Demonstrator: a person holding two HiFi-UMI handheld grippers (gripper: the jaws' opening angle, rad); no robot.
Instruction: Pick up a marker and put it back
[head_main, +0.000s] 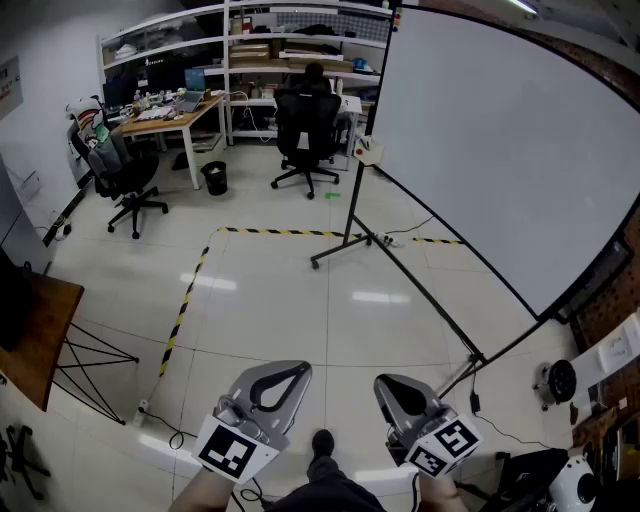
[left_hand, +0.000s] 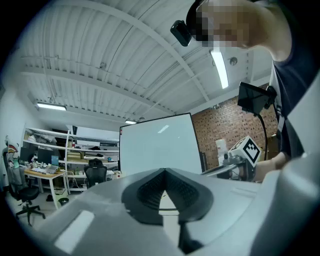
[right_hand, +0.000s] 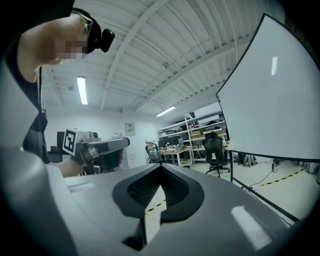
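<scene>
While we hold both tools low at the bottom of the head view, the left gripper (head_main: 298, 372) sits lower centre-left and the right gripper (head_main: 385, 388) lower centre-right, side by side and apart, both pointing up the frame over the pale tiled floor (head_main: 330, 310). In the left gripper view, the left gripper (left_hand: 163, 171) has its jaws pressed together at the tips, with only a small triangular gap lower down and nothing in it. The right gripper view shows the same of the right gripper (right_hand: 161, 166): tips meeting, nothing pinched.

Filling the upper right of the head view is a large whiteboard (head_main: 500, 150) on a dark wheeled stand (head_main: 350, 235), with a small pale box (head_main: 368, 150) at its left edge. We cannot make out a marker in any view; anything on the board or in that box is too small to tell.

A yellow-and-black tape line (head_main: 285, 232) crosses the floor at mid-frame. Toward the top centre stands a black office chair (head_main: 305, 125) before shelves (head_main: 290, 45). A desk (head_main: 170, 115) stands at upper left, and a wooden table (head_main: 40, 330) shows at the left edge.
</scene>
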